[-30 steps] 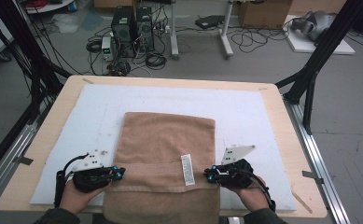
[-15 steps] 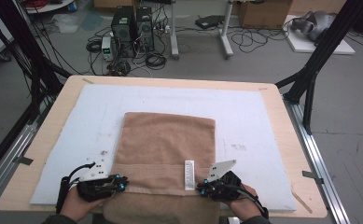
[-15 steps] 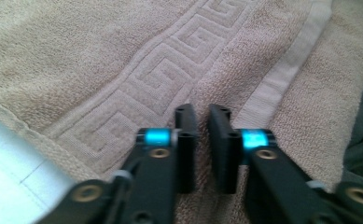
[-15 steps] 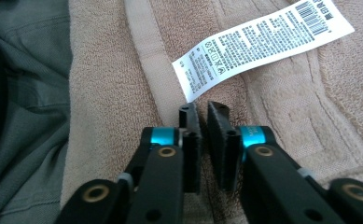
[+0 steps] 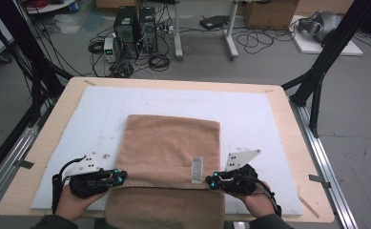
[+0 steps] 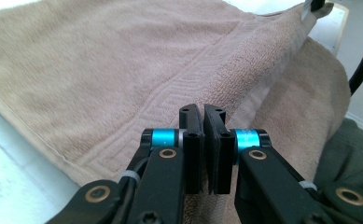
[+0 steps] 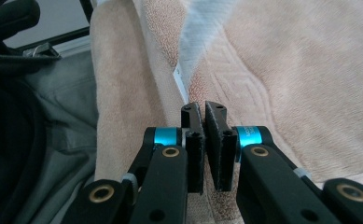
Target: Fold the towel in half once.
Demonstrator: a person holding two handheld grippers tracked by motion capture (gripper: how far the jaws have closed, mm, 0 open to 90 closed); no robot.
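At the towel's [image 5: 171, 148] near hem both grippers, left [image 5: 118, 177] and right [image 5: 212, 181], fingers clenched on it; fold step, next probably lift together and carry forward.

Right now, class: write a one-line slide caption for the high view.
Both hand-held grippers, left gripper and right gripper, pinch the folded brown towel at its near edge.

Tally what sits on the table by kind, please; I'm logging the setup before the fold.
Brown towel: 1
White mat under it: 1
Handheld grippers, left gripper and right gripper, each shut on the towel's near edge: 2
Total: 4
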